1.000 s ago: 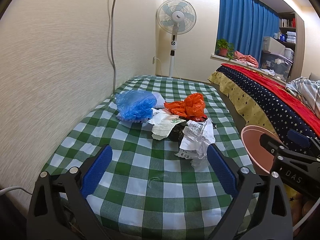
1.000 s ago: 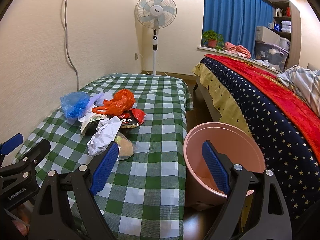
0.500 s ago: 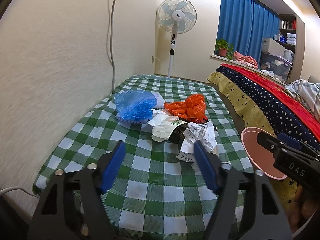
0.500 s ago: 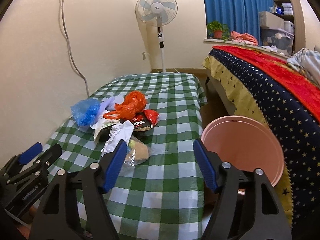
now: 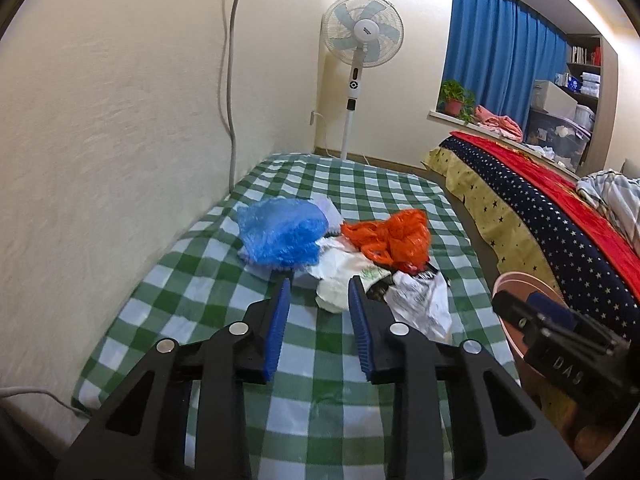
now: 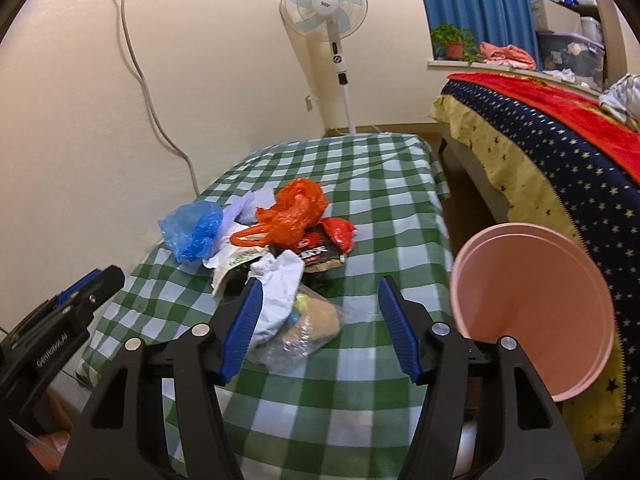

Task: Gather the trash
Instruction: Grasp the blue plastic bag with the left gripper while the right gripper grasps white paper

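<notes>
A trash pile lies on the green checked table [image 5: 224, 304]: a blue bag [image 5: 280, 236], an orange bag [image 5: 394, 236], white paper [image 5: 340, 276] and a crumpled receipt [image 5: 422, 304]. My left gripper [image 5: 320, 284] hovers short of the pile, its jaws closing with nothing between them. In the right wrist view my right gripper [image 6: 320, 284] is also closing. The crumpled paper [image 6: 280, 284] and a clear bag [image 6: 308, 328] lie ahead between its fingers, untouched. Behind them lie the orange bag [image 6: 294, 212] and a black snack packet [image 6: 316, 256]. A pink bin [image 6: 532, 312] stands right of the table.
A standing fan [image 5: 362, 36] is behind the table's far end and a cable [image 5: 230, 80] runs down the left wall. A bed with a starred cover [image 6: 540, 140] lines the right side, beyond the bin. The left gripper [image 6: 100, 280] shows at the right view's left edge.
Both grippers' jaws have narrowed, the left far more. Both have come closer to the pile. The right view has swung left, so the pink bin now sits at its right.
</notes>
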A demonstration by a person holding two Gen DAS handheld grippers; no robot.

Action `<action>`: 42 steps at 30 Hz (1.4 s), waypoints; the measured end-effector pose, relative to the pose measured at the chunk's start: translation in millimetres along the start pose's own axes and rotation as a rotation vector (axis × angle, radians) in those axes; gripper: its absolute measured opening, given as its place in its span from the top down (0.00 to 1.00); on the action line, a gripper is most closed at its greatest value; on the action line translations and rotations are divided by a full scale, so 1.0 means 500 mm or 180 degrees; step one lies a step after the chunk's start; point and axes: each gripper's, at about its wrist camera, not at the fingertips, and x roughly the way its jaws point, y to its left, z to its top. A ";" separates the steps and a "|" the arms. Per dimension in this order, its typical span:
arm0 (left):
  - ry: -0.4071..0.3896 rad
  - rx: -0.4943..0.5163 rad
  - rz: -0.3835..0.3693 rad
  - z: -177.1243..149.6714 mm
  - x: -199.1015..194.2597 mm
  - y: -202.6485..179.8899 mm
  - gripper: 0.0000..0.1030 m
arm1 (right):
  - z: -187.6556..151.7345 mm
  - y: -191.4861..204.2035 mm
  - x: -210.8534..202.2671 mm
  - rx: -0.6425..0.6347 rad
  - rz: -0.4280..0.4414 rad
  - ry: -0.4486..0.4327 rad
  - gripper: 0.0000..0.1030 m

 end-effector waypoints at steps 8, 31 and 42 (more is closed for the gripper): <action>-0.0031 0.0043 0.0154 0.058 0.053 0.027 0.73 | 0.005 0.016 0.055 0.0060 0.0187 0.0154 0.40; 0.0284 0.0059 0.0186 0.062 0.289 0.026 0.46 | -0.006 0.003 0.161 0.0148 0.0526 0.0639 0.56; 0.0222 0.0029 0.0149 0.067 0.274 0.032 0.89 | 0.004 0.009 0.143 0.0087 0.0624 0.0560 0.79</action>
